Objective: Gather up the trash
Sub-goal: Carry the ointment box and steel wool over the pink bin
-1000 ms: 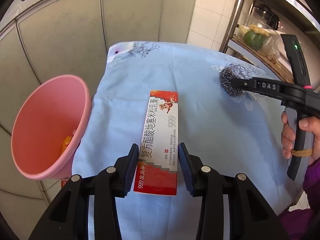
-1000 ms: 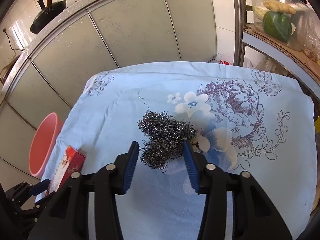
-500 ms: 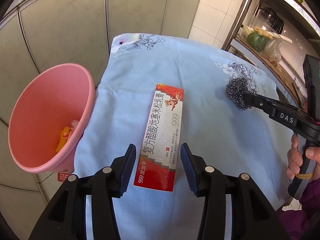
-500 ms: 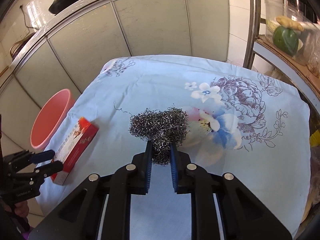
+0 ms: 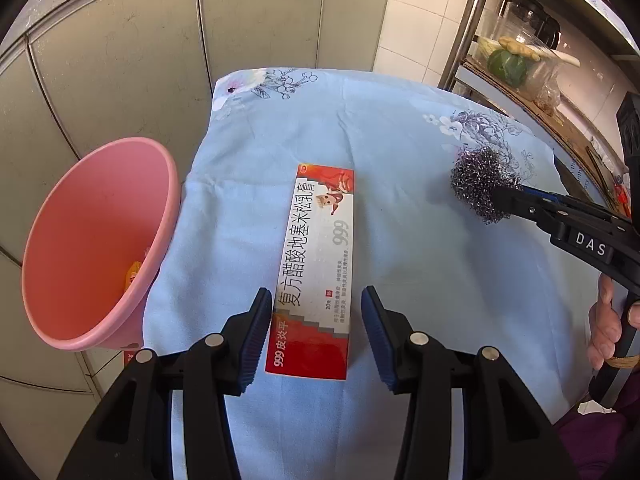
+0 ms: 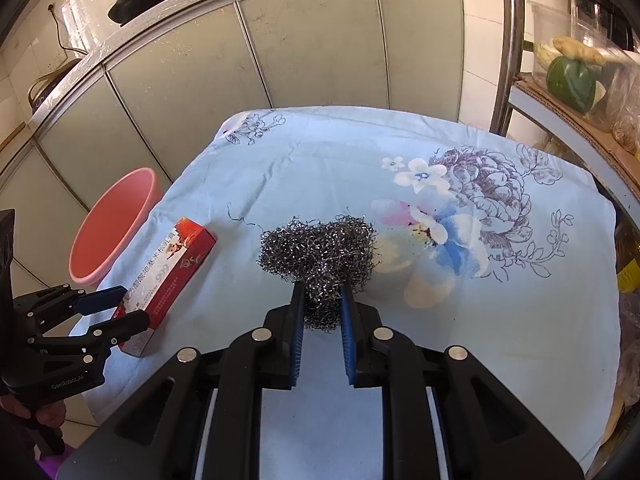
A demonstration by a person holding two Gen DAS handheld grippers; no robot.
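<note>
A red and white medicine box [image 5: 320,240] [image 6: 176,264] lies flat on the blue cloth. My left gripper [image 5: 316,320] [image 6: 132,306] stands open astride its near end, with a gap at the right pad. A steel wool scourer [image 6: 320,244] [image 5: 476,184] is pinched at its near edge by my right gripper [image 6: 322,294] [image 5: 500,196], which is shut on it, out to the right of the box. A pink bin [image 5: 80,220] [image 6: 116,216] stands off the table's left edge, with an orange scrap [image 5: 132,276] inside.
The table wears a light blue floral cloth [image 5: 320,120] [image 6: 400,140]. Grey cabinet doors [image 5: 260,40] run behind it. A metal shelf at the right holds a green vegetable [image 5: 508,66] [image 6: 570,80]. A person's hand [image 5: 604,328] grips the right tool's handle.
My right gripper has shut on the steel wool and carried it a little leftward, nearer the box. The left jaws have widened slightly around the box, which has not moved.
</note>
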